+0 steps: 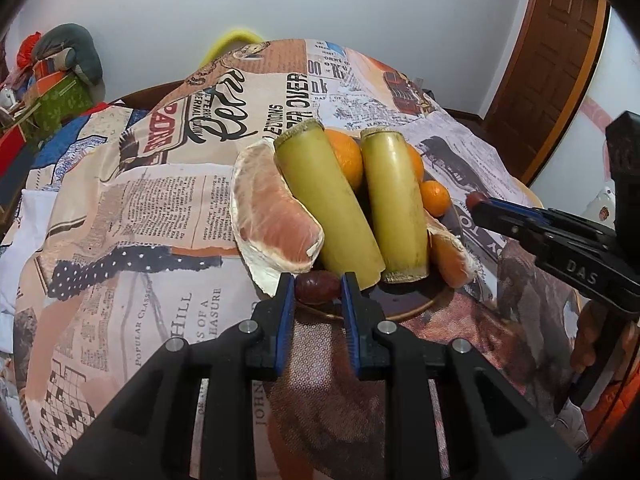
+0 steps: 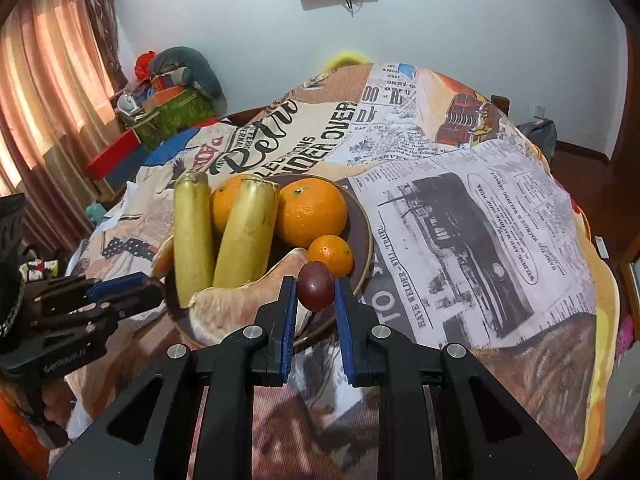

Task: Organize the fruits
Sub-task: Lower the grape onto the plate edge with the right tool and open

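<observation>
**Dark red fruits held at the plate's rim**

Brown and round, the plate (image 2: 366, 236) sits on a table covered with a newspaper-print cloth (image 2: 480, 220). It carries two yellow-green cane sections (image 1: 328, 204) lying side by side, two large oranges (image 2: 311, 211) behind them, a small mandarin (image 2: 331, 255) at the right and peeled pomelo wedges (image 1: 276, 220) along the near and left sides.

In the left wrist view, the left hand-held gripper (image 1: 318, 294) sits at the near rim of the plate, its blue-padded fingers narrowed around a small dark red fruit (image 1: 317, 287), with both pads touching it. That fruit lies just in front of the near ends of the cane sections.

In the right wrist view, the right hand-held gripper (image 2: 316, 294) holds a second dark red fruit (image 2: 315, 286) between its pads at the near right edge of the plate, just in front of the mandarin and beside a pomelo wedge (image 2: 248, 300). Whether either fruit rests on the plate or hangs just above it cannot be told.

Each hand-held gripper also shows at the edge of the other's view, pointing in toward the plate.
</observation>
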`<state>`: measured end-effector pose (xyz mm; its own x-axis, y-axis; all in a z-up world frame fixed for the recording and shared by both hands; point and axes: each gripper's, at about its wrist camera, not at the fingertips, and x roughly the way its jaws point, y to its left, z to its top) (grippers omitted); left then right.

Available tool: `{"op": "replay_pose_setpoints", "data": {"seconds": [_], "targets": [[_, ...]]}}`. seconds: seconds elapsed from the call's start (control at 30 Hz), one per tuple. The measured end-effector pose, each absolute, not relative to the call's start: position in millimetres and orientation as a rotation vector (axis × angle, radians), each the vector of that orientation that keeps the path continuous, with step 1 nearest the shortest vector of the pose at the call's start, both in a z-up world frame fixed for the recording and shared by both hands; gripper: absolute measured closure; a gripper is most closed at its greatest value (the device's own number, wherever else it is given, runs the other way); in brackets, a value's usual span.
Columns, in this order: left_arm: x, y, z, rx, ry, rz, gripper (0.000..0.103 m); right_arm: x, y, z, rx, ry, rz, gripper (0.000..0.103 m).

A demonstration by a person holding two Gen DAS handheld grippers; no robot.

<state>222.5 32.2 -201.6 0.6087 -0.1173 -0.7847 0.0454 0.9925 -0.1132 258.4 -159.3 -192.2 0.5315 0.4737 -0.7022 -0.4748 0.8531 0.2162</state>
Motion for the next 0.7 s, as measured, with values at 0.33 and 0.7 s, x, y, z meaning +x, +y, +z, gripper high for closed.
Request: {"op": "replay_pose_setpoints", "data": {"seconds": [0.33, 0.7], "targets": [[224.9, 27.4, -205.3, -0.082, 0.93, -0.117, 0.073, 269.3, -159.8, -205.7, 0.021, 0.884, 0.572, 0.085], [217.7, 20.4, -197.9, -0.043, 0.907, -0.108, 0.054, 270.4, -161.3, -204.7, 0.024, 0.902, 0.576, 0.077]]}}
